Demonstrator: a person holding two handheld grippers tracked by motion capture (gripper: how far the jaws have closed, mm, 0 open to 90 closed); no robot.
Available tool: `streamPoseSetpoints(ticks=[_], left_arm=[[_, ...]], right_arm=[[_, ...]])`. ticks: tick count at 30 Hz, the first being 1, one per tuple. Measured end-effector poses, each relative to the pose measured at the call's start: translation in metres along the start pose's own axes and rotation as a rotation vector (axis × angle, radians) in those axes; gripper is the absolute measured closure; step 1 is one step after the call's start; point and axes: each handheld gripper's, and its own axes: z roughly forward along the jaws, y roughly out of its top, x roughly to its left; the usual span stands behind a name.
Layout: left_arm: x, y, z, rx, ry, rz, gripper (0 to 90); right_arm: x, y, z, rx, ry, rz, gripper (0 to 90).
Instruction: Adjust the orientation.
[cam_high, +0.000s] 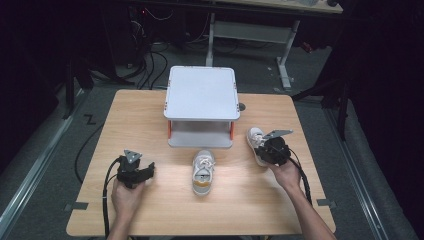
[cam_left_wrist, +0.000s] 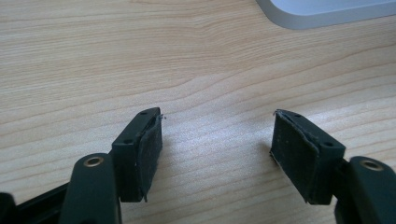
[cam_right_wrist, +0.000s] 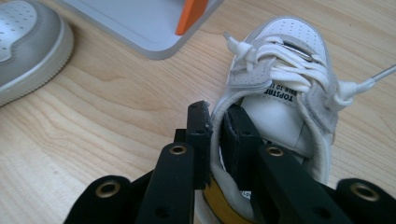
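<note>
Right gripper view — right gripper (cam_right_wrist: 215, 126) pinches shoe (cam_right_wrist: 280, 74) collar.

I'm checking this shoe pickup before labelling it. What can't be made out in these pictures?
- Gripped shoe, high view: heel hidden under the right tongs.
- Same shoe, right gripper view: rear cut off by the bottom edge.
- Shelf, high view: the lower level's back is shadowed by the top.
</note>
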Motion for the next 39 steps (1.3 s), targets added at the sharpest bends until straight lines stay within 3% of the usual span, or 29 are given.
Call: streamPoseSetpoints(ticks=[7,13,18,29,39], left_arm=[[0.0,0.0,0.0,-0.001,-0.002,-0.001,33.9],[0.0,0.0,0.0,0.0,-0.002,-0.002,33.9],[0.0,0.0,0.0,-0.001,-0.002,-0.003,33.9],[0.001,0.0,0.0,-0.002,-0.005,-0.005,33.9],[0.001,0.0,0.0,-0.001,0.0,-0.004,33.8]], right_arm=[[0.01,-0.002,-0.011,-0.011,0.01,-0.013,81.7],[0.023,-0.006,-0.023,-0.052,0.052,0.001,81.6],[0.038,-0.007,-0.028,-0.056,0.077,-0.023,81.5],[0.079,-0.011,-0.018,-0.023,0.128,-0.071,81.4],[0.098,-0.005,-0.011,-0.004,0.123,-0.109,81.3]])
